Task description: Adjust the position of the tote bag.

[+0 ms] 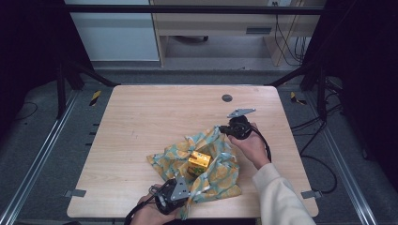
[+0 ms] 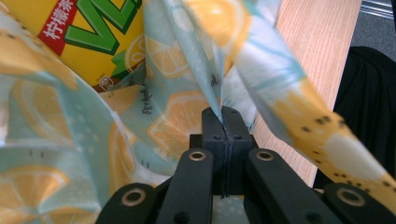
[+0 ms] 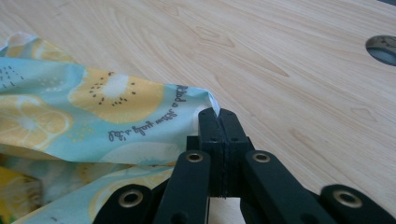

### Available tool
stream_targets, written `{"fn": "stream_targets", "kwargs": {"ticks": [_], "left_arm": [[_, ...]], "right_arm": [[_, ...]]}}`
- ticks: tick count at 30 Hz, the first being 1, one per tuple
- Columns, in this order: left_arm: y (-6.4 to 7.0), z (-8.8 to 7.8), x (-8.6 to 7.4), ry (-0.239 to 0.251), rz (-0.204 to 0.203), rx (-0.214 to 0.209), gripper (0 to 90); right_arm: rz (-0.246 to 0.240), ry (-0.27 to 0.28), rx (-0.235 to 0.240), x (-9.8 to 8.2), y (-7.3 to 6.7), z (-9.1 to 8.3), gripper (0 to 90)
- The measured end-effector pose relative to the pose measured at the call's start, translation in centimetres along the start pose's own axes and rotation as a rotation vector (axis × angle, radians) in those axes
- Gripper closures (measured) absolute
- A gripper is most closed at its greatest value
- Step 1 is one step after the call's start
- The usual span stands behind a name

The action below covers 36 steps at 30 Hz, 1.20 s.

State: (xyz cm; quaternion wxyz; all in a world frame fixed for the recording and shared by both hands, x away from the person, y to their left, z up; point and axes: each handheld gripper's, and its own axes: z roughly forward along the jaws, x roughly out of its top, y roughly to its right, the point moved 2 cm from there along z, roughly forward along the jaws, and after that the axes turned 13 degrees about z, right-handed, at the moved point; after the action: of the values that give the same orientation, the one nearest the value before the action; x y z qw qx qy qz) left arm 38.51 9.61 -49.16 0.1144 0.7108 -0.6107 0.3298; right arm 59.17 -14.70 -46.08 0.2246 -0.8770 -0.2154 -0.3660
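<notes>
A lemon-print cloth in light blue and yellow lies spread on the wooden table with a yellow drink carton standing on its middle. My left gripper, at the table's near edge, is shut on the cloth's near corner; the carton rises just behind it. My right gripper, past the carton to the right, is shut on the cloth's far corner, which is stretched off the table toward it.
A round grey cable port sits in the tabletop beyond the right gripper, also seen as the grey port. Metal brackets mark the table's near corners. Bare wood lies to the left and far side.
</notes>
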Motion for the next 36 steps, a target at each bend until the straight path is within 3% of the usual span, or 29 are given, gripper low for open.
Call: {"fn": "stream_targets", "kwargs": {"ticks": [5, 14, 19, 28, 36], "left_arm": [[-0.1, 0.1, 0.0, -0.013, 0.023, 0.009, 90.0], [0.1, 0.4, -0.1, -0.03, 0.02, -0.003, 90.0], [0.4, 0.8, 0.0, -0.032, 0.02, -0.018, 90.0], [1.0, 1.4, 0.5, -0.022, 0.021, -0.033, 90.0], [1.4, 2.1, 1.2, -0.001, 0.016, -0.04, 90.0]], "right_arm": [[0.014, 0.006, -0.022, 0.3, 1.0, 0.5, 90.0], [0.033, 0.025, -0.054, 0.7, 1.5, 1.0, 90.0], [0.067, 0.046, -0.04, 1.0, 1.5, 1.2, 90.0], [0.019, 0.062, -0.044, 3.1, 0.0, 1.6, 90.0], [-0.025, 0.078, -0.017, 4.5, -1.9, 1.8, 90.0]]}}
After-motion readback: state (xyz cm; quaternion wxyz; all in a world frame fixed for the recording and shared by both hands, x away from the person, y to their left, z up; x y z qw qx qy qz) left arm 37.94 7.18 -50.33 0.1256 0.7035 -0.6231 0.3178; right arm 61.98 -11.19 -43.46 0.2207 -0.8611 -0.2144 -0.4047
